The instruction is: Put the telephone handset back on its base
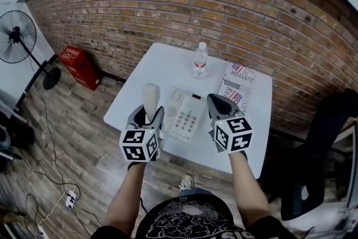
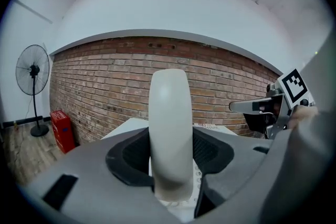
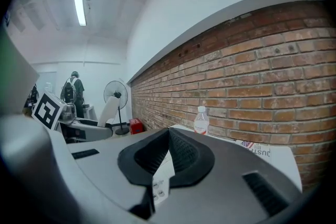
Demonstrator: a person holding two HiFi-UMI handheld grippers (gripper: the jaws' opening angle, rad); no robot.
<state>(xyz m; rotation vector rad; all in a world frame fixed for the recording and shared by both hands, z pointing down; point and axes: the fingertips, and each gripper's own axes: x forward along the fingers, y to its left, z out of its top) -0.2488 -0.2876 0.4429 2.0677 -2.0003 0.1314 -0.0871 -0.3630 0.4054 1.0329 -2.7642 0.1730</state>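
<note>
Mid-carry, handset not seated yet. Got cream plastic telephone handset (image 1: 151,97) pinched in left gripper (image 1: 149,116), pads on both sides near its lower end. Standing upright out of the jaws, above near-left part of white square tabletop (image 1: 168,64).

Got right gripper (image 1: 217,102) pressed together, empty, hovering just right of white push-button phone base (image 1: 187,115). Seeing base flat on tabletop between the 2 grippers, keypad up. Cradle side looks to be toward left gripper & bare. Can't make out any cord.

Also seeing clear plastic water bottle w/ red label (image 1: 200,60) near far edge & printed newspaper (image 1: 238,84) right of base. Both apart from the drop path, prob. no obstruction.

Next move (judgement):
- Shift left gripper toward base.
- Tip handset from upright to lying flat, long axis parallel w/ base's left side, both ends over the cradle.
- Lower till seated, then spread jaws & back out w/o dragging.
- Rotate slowly, since gripping low on the handset means a long lever.
- Use right gripper to pin base only if needed; otherwise stay off keypad.

Risks: landing skewed across keypad, or skidding base on smooth tabletop.
</note>
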